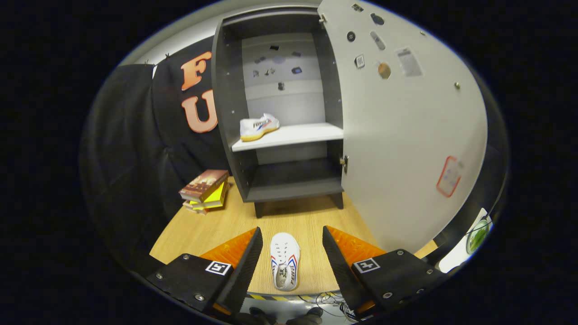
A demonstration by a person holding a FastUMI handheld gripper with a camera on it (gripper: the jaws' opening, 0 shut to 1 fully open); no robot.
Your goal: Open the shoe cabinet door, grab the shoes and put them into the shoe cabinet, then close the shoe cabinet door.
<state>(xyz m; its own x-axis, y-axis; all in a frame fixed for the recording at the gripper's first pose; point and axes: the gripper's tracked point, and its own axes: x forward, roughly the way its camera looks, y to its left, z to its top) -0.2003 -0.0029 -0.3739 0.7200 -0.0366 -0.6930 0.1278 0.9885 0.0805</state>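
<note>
Claw spread wide, holding nothing. The second shoe lies on the table between the fingers, touching neither, its long axis along them, toe toward the cabinet. Beyond it, the door stands open; one shoe already rests on the shelf.

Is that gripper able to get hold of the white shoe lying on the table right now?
Probably yes. The gripper is open, and the shoe on the table lies between its fingers with a gap on each side and nothing over it.
</note>
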